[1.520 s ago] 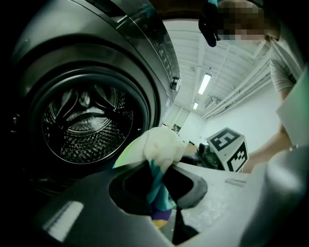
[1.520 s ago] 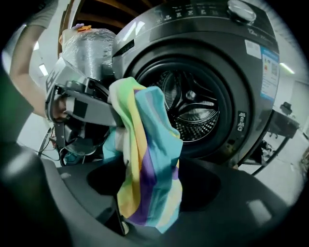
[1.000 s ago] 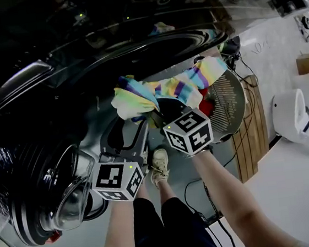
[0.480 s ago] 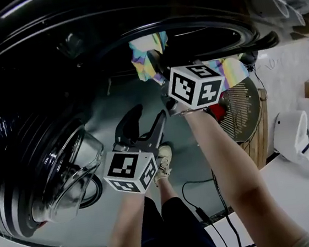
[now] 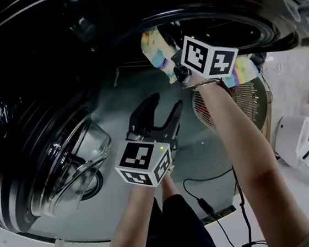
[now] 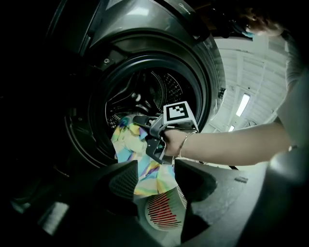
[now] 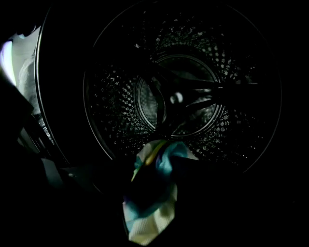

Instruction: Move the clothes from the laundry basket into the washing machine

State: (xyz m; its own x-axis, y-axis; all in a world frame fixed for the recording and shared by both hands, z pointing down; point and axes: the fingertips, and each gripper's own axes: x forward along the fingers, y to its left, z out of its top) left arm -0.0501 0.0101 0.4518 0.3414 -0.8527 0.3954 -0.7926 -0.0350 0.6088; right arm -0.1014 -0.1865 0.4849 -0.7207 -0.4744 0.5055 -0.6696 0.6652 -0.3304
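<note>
— Our right gripper (image 6: pixel 143 137) is at the washing machine (image 6: pixel 145 62) mouth, twelve o'clock in the head view. Its jaws have just been opening, with the striped garment (image 6: pixel 128 140) between them.
— Our left gripper (image 5: pixel 164 103) hangs at six o'clock from it, jaws spread and empty.

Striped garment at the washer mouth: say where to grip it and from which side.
Take the striped garment by its hanging lower tail, from below: that end dangles free outside the drum, while the top is bunched up.
</note>
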